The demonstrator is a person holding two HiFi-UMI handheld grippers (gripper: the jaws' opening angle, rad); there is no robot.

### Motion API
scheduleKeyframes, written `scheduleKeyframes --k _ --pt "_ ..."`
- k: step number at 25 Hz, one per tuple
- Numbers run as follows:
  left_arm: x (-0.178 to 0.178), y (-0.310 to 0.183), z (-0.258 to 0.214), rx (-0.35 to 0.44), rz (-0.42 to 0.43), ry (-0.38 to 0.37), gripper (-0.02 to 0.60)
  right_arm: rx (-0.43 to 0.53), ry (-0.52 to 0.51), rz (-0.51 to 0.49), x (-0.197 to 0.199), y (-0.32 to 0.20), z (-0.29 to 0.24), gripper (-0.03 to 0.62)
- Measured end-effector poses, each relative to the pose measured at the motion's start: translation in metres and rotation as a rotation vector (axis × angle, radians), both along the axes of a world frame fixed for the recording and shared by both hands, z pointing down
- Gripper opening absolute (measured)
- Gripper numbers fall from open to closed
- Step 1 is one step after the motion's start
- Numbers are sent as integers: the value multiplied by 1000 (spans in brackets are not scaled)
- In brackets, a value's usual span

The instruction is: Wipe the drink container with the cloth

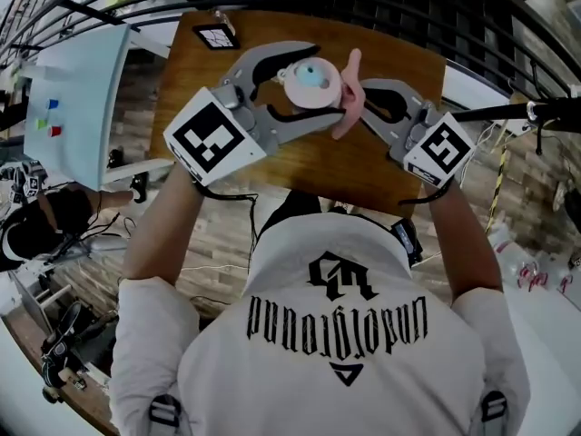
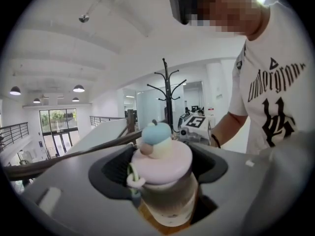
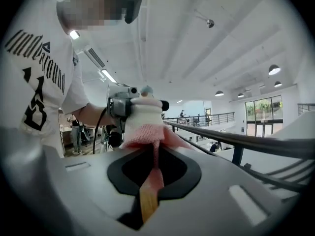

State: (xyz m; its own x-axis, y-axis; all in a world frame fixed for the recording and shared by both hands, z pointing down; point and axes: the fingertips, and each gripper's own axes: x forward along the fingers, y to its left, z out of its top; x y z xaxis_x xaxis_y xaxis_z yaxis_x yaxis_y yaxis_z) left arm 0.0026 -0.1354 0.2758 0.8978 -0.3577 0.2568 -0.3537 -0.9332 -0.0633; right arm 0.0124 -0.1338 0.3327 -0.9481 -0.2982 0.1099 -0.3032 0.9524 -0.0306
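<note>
The person's forearms reach out from a white printed shirt [image 1: 349, 334], each hand carrying one gripper over the wooden table [image 1: 381, 166]. The left gripper [image 1: 320, 82] is clamped on the bottle [image 2: 166, 183]: both jaws press on the clear body just below the pink lid [image 2: 162, 161], which has a blue knob on top. The bottle stands upright and is held in the air, seen over the far half of the table, about midway between its left and right edges. The right gripper [image 1: 363, 98] has its jaws closed on the pink cloth [image 3: 147, 132]. The cloth bunches beyond the fingertips and lies against the right side of the bottle. A marker card [image 1: 216, 34] lies at the table's far left corner. Beyond the far edge runs a dark railing [image 1: 408, 7].
</note>
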Motion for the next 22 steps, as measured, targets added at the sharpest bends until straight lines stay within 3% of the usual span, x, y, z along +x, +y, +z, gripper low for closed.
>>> scheduleKeyframes --k 7,17,22 --pt "-2 2 -13 19 -1 -9 394 -48 32 23 -4 5 34 21" --pt "-12 -8 -30 12 -35 20 394 91 -62 56 -10 16 -73 21" --pt "-12 -22 -39 91 -19 30 394 95 -43 82 -7 15 -57 21"
